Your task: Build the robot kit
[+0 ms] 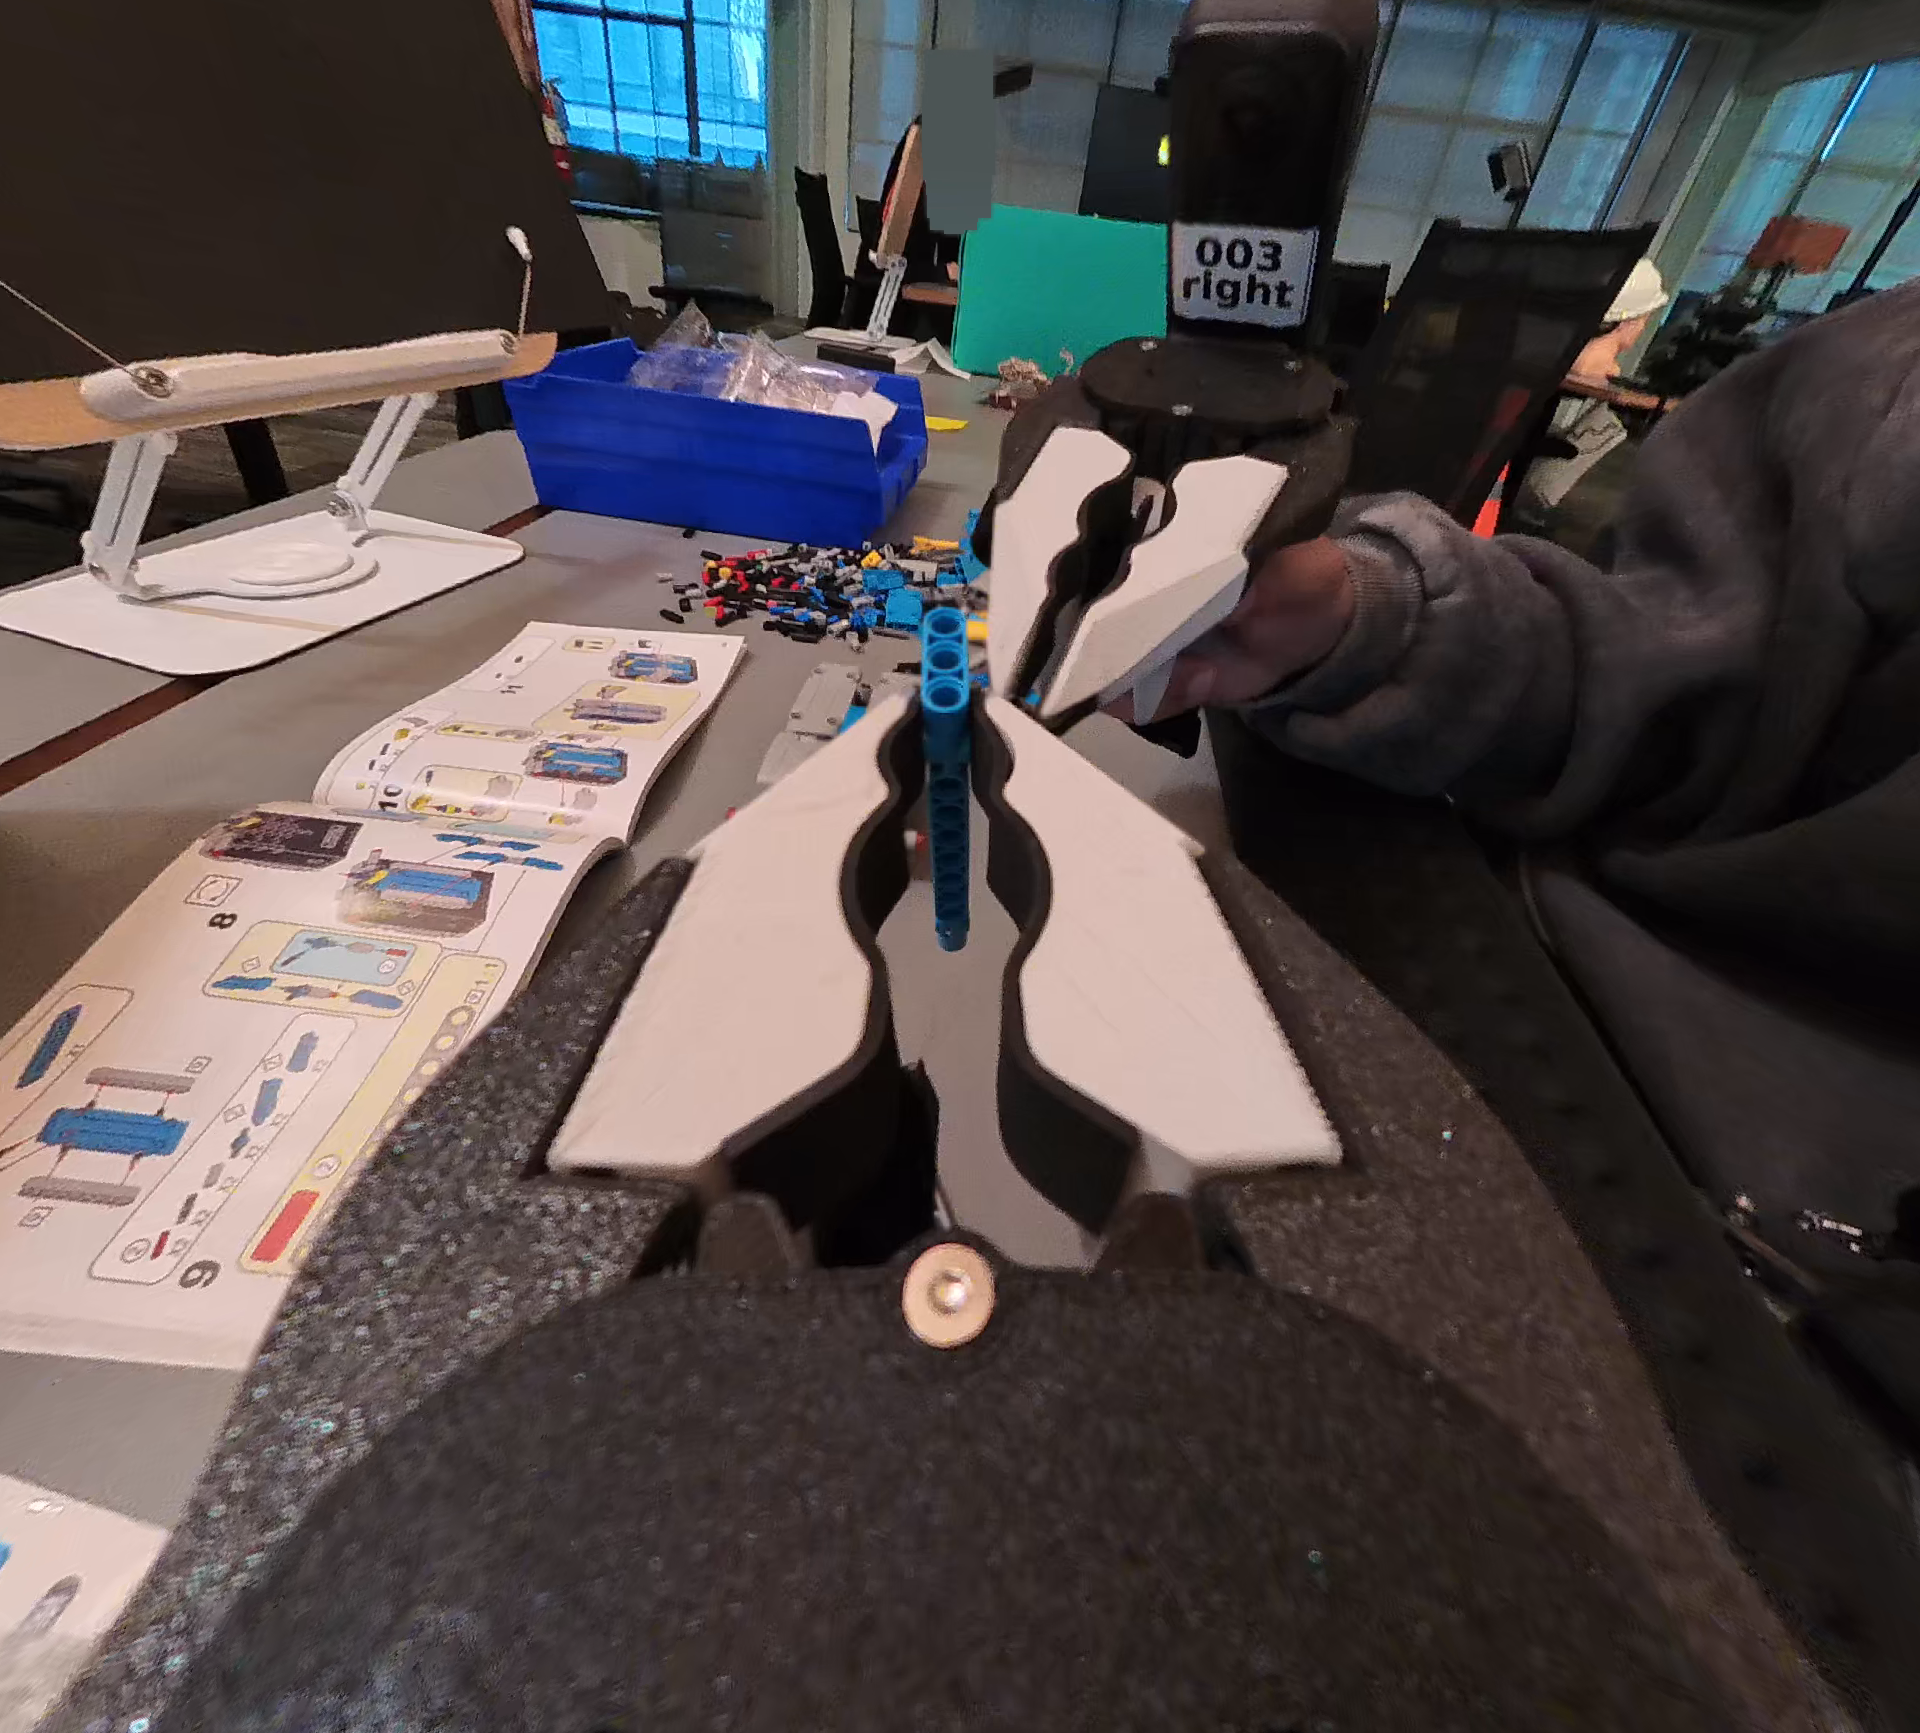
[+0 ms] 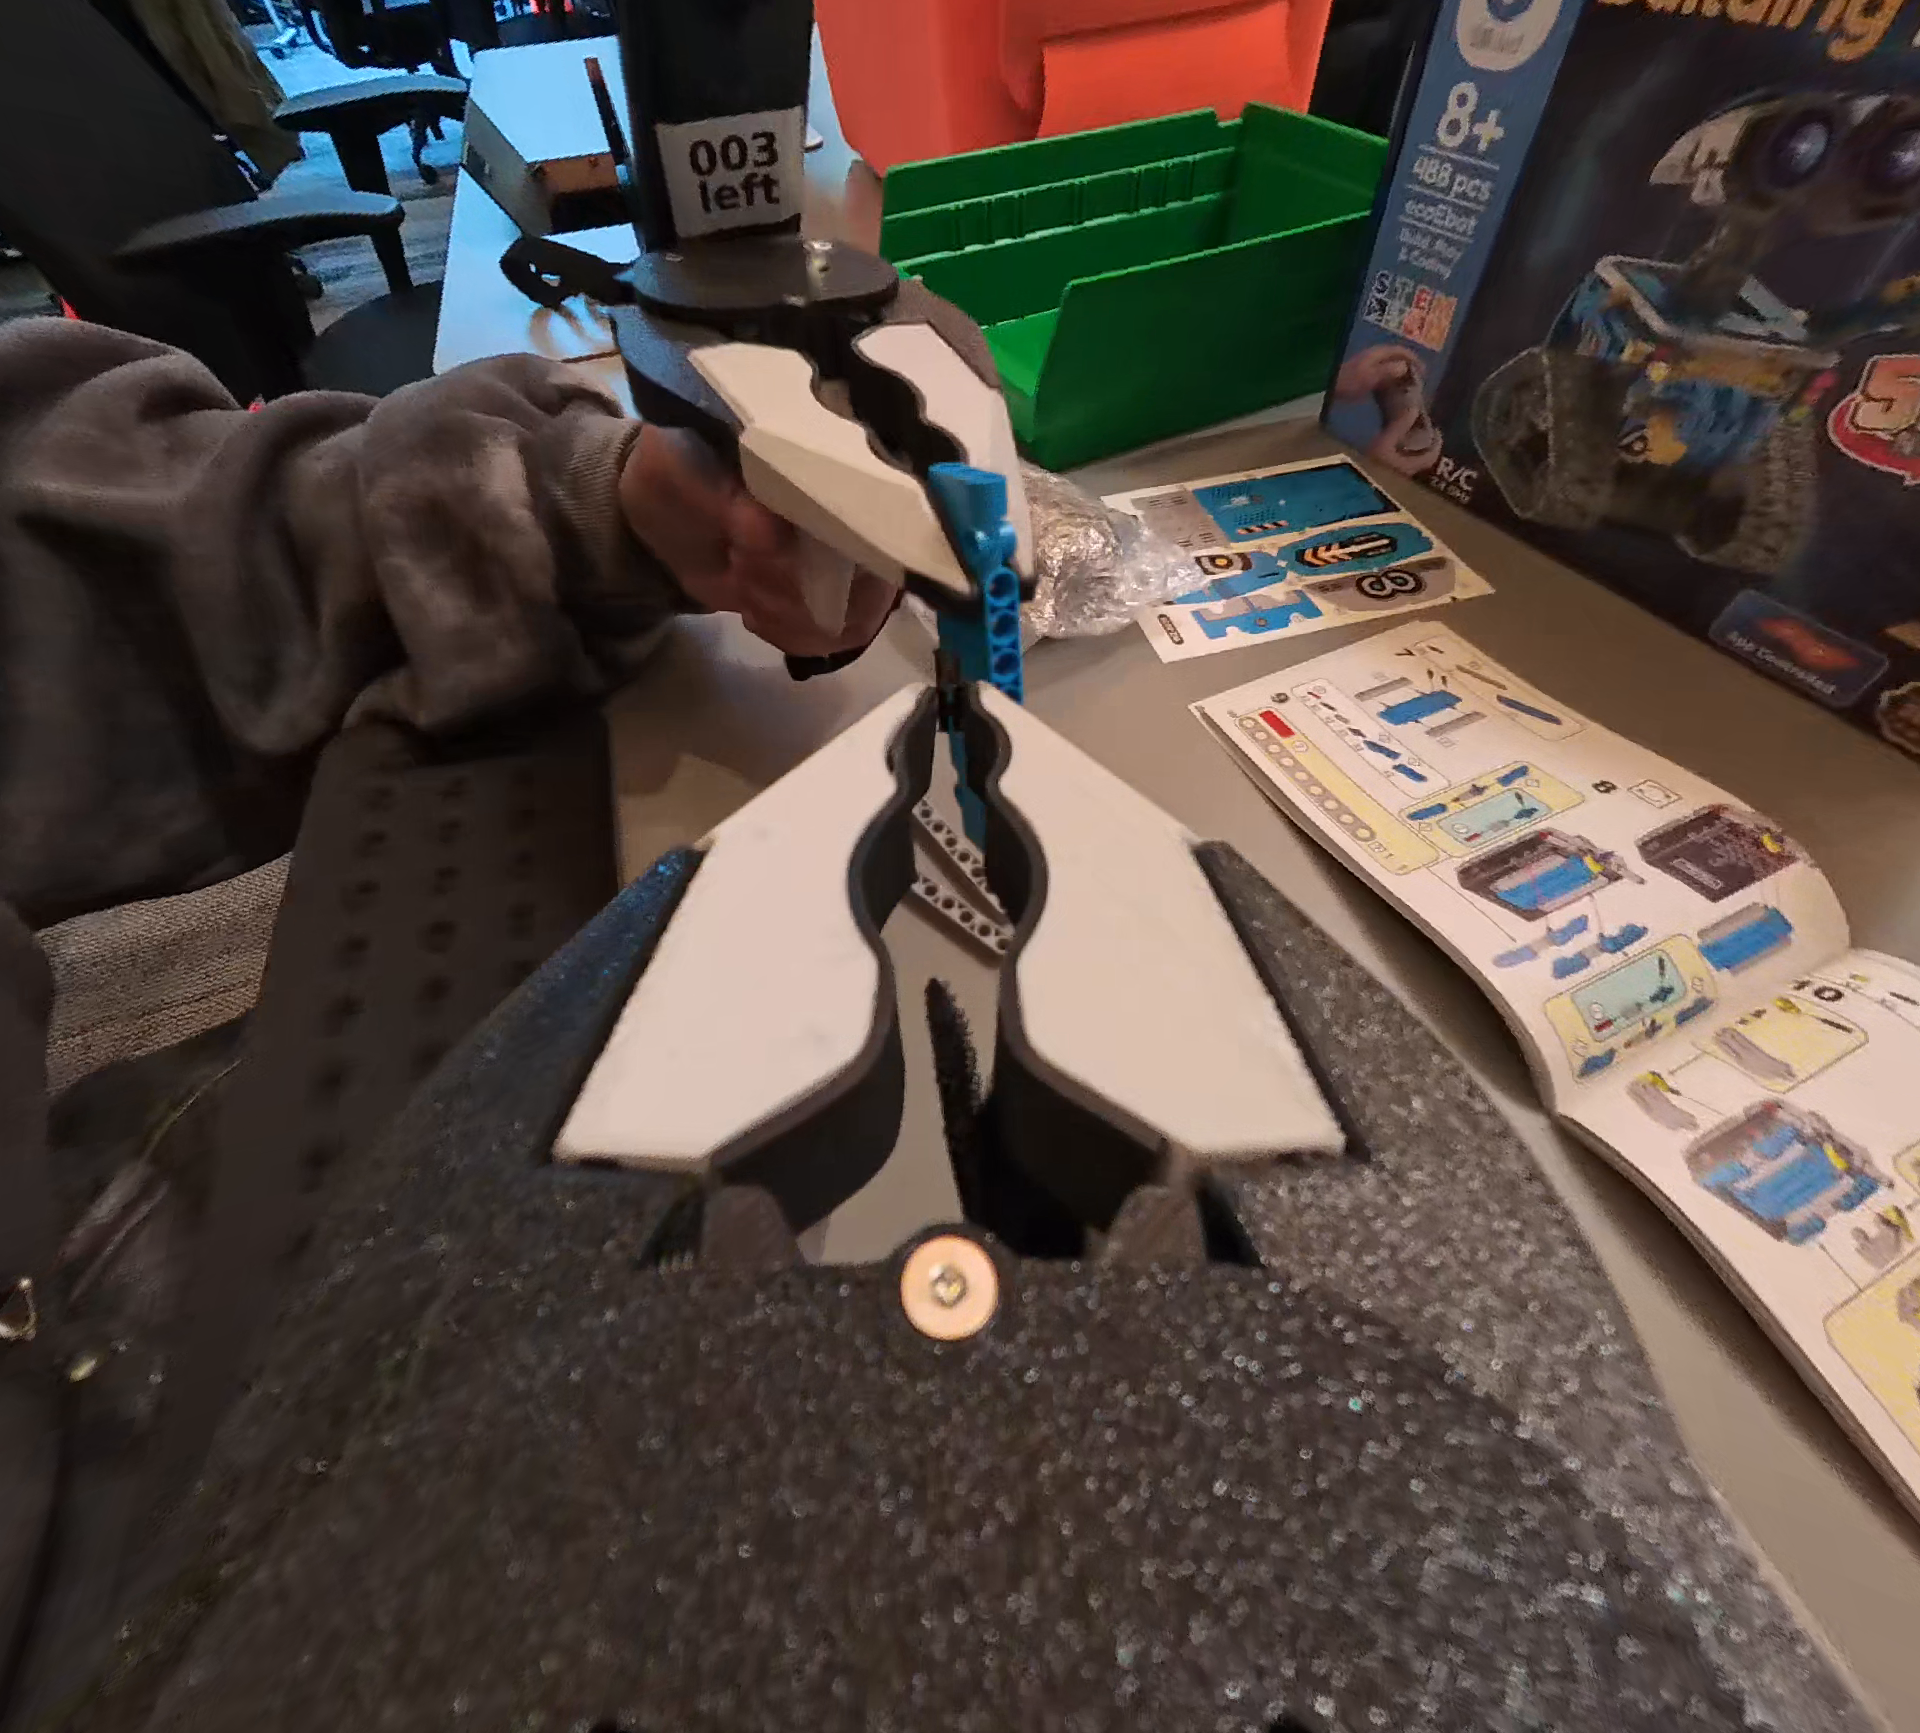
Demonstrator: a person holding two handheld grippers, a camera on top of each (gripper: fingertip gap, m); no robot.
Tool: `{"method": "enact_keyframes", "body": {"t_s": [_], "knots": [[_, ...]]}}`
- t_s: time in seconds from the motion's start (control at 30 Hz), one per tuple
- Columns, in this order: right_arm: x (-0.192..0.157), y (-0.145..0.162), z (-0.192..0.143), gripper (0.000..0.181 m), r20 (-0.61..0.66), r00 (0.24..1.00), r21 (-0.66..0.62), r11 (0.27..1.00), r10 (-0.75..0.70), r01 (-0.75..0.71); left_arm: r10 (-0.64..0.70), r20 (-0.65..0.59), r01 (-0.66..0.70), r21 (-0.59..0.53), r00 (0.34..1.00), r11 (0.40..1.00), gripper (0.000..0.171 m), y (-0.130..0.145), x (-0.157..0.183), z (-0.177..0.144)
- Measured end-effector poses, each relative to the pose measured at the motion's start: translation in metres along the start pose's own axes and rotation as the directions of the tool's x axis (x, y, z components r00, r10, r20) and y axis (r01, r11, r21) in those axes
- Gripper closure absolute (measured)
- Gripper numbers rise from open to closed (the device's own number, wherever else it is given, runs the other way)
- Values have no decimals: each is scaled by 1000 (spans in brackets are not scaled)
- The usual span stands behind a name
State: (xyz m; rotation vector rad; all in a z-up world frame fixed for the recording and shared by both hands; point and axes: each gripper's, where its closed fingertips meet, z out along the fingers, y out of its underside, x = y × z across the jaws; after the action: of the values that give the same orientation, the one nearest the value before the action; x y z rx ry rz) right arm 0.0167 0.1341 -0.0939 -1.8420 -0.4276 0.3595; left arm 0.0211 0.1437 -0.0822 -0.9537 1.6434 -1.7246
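Observation:
My left gripper is shut on a blue perforated beam, which stands upright above the grey table. The beam's top holes rise above the fingertips and its lower end hangs between the fingers. It also shows in the right wrist view, clamped by the left gripper, which a sleeved hand holds. My right gripper is shut, its tips against the beam's side just below the left gripper. A small dark piece seems pinched between the tips. The right gripper also shows in the left wrist view.
A blue bin with plastic bags and a pile of small parts lie behind the beam. An open instruction booklet lies left, with a white stand beyond. A green bin, a product box, a sticker sheet and grey beams are nearby. The tips of both grippers are at nearly the same place.

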Motion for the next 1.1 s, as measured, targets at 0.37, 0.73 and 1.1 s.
{"method": "enact_keyframes", "body": {"t_s": [0.37, 0.73, 1.1], "knots": [[9, 6, 10, 178, -66, 997, -13, 999, -30, 29, 33, 17, -32, -39, 999, 999, 165, 8, -3, 2], [18, 13, 17, 177, -84, 996, -21, 999, 23, -25, 64, 93, -58, -57, 994, 997, 165, 14, -12, 6], [23, 11, 16, 178, -25, 987, 53, 986, 159, -158, 226, 192, -205, -126, 955, 971, 165, 18, -20, 7]]}}
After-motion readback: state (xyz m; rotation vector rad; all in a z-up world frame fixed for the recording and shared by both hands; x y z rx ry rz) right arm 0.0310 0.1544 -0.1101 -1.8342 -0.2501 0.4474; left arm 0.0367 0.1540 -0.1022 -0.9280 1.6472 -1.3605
